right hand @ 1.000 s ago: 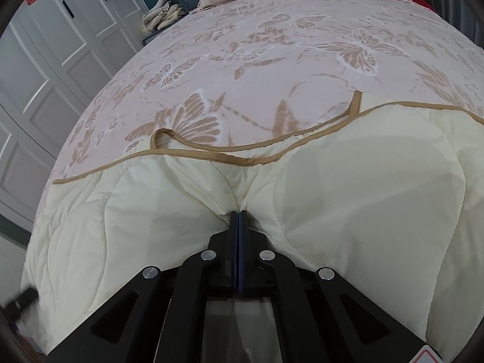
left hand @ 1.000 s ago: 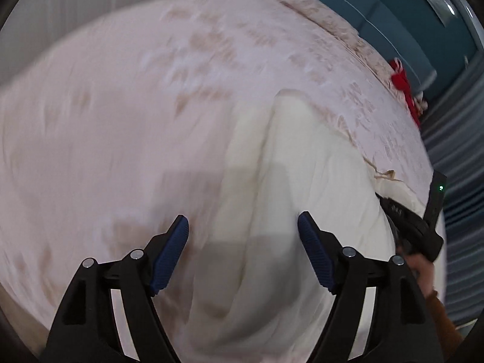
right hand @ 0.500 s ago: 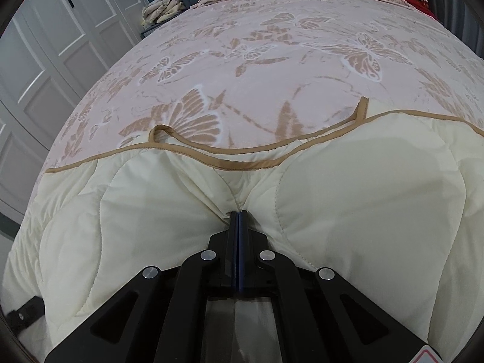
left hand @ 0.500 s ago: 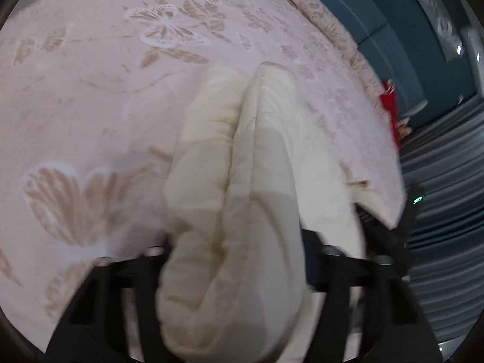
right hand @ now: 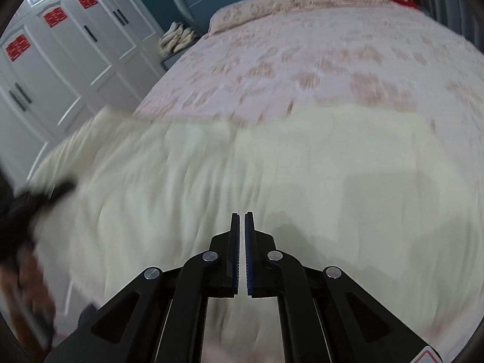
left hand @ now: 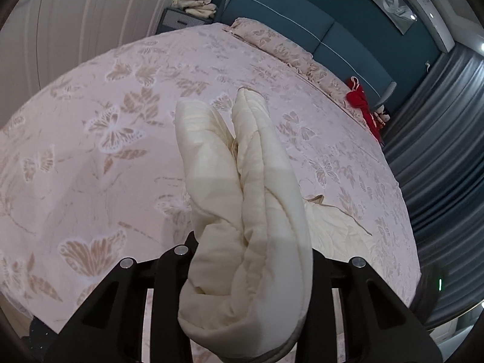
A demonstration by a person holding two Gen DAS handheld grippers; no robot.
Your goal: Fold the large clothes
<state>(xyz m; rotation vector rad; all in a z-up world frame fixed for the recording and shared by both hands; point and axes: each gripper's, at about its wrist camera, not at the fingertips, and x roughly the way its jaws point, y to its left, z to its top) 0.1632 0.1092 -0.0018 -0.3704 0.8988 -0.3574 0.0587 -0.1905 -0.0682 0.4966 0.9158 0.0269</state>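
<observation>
A cream quilted garment [left hand: 242, 181] with tan edging lies across the near end of the bed. My left gripper [left hand: 251, 251] has a thick bunch of it between its jaws, which are closing, and the bunch stands lifted off the bedspread. The fabric hides the pads. In the blurred right wrist view the garment [right hand: 272, 166] spreads flat below my right gripper [right hand: 241, 216], which is shut with only a hairline gap and nothing between its fingers. The left gripper's dark body [right hand: 30, 205] and a hand show at that view's left edge.
The pink butterfly bedspread [left hand: 90, 151] covers a wide bed. Pillows and a red cloth [left hand: 360, 103] lie by the teal headboard. White wardrobes [right hand: 60, 60] stand to the left, grey curtains [left hand: 438, 151] to the right. Folded towels [left hand: 196, 0] sit on a nightstand.
My left gripper closed around a bunch of the cream garment and raised it off the bed. My right gripper let go of its pinch of fabric and swung away above the garment.
</observation>
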